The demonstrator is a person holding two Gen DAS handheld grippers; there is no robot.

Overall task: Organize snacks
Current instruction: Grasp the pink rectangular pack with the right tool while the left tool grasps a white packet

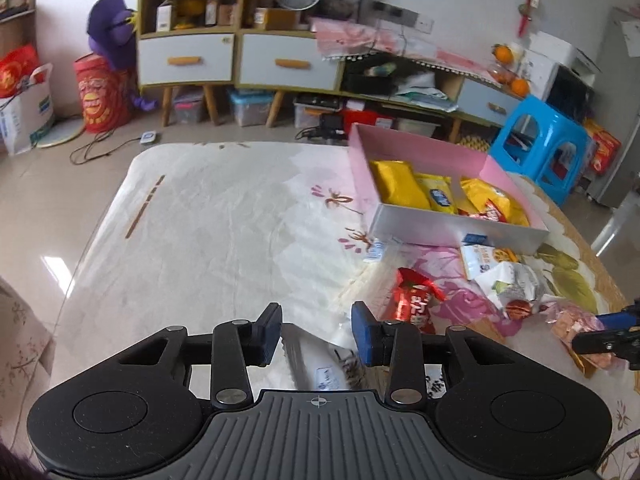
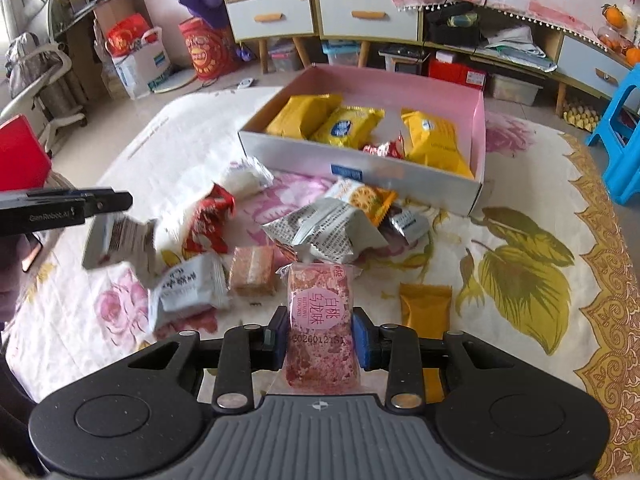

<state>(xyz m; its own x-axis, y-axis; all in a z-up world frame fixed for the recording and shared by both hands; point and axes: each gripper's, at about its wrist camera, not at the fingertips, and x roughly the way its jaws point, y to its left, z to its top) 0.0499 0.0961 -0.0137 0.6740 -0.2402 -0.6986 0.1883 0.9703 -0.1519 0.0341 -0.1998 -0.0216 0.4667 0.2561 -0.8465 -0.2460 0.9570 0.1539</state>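
My right gripper [image 2: 318, 332] is shut on a pink snack packet [image 2: 320, 312], held above the floral tablecloth. My left gripper [image 1: 316, 336] is shut on a white-and-silver packet [image 1: 316, 364]; in the right wrist view that packet [image 2: 120, 240] hangs off the table. The pink-lined box [image 2: 304, 152] stands at the far side of the table and holds several yellow packets [image 2: 304, 116] and a red one. Loose snacks lie in front of the box: a red packet [image 2: 208, 220], a white packet [image 2: 188, 284], a brown bar [image 2: 252, 266], a silver packet [image 2: 324, 228] and an orange-yellow packet [image 2: 424, 304].
A blue plastic stool [image 1: 536, 140] stands beside the table's far right corner. Low cabinets [image 1: 224, 56] with drawers line the wall beyond, with storage bins on the floor under them. A red chair back [image 2: 20, 152] is at the table's left.
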